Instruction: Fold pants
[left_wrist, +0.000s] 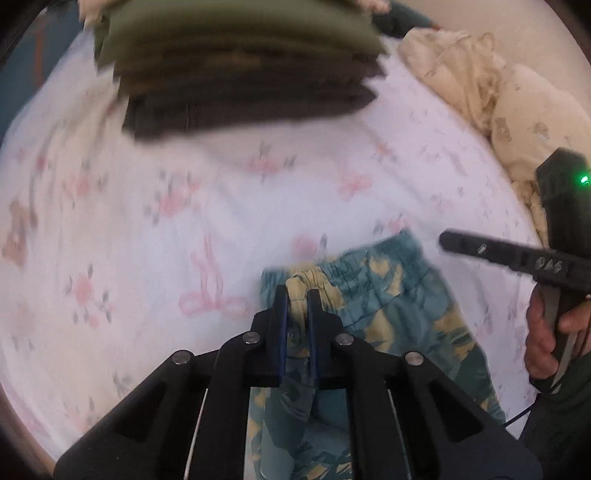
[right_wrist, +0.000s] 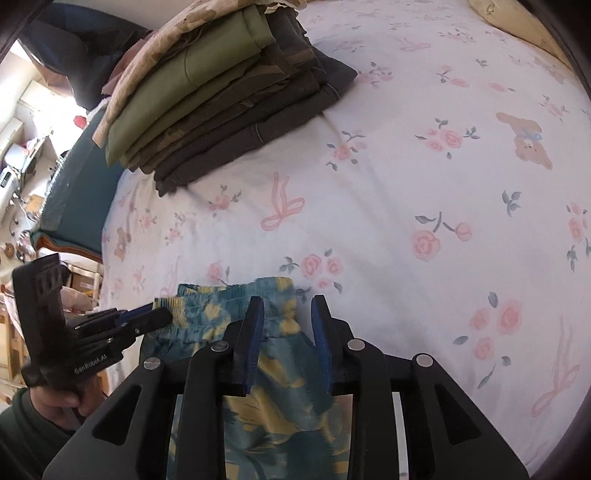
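Far left, off the bed: cluttered room, out of play

Stack of folded clothes (right_wrist: 229, 96) sits at the far left corner of the bed (right_wrist: 424, 192), olive pieces on top, dark ones under it. I judge these are done items; well apart from the work in hand

My left hand-held gripper (left_wrist: 298, 295) is pinched onto the waistband at the left corner of the pants (left_wrist: 388, 306); yellow elastic edge shows between the narrow fingers. Right wrist view confirms the tip sits on that corner

Pants: teal with yellow print, waistband near the front edge of the bed, legs running back toward me and out of view below both cameras. Fabric looks lifted at the band, not laid flat

My right hand-held gripper (right_wrist: 288, 306) is parted, not gripping; the right part of the waistband lies between its fingers, no contact that I can confirm

Progress estimate: early. No fold visible in this pair. Left to do: secure the right corner, spread, fold, add to stack
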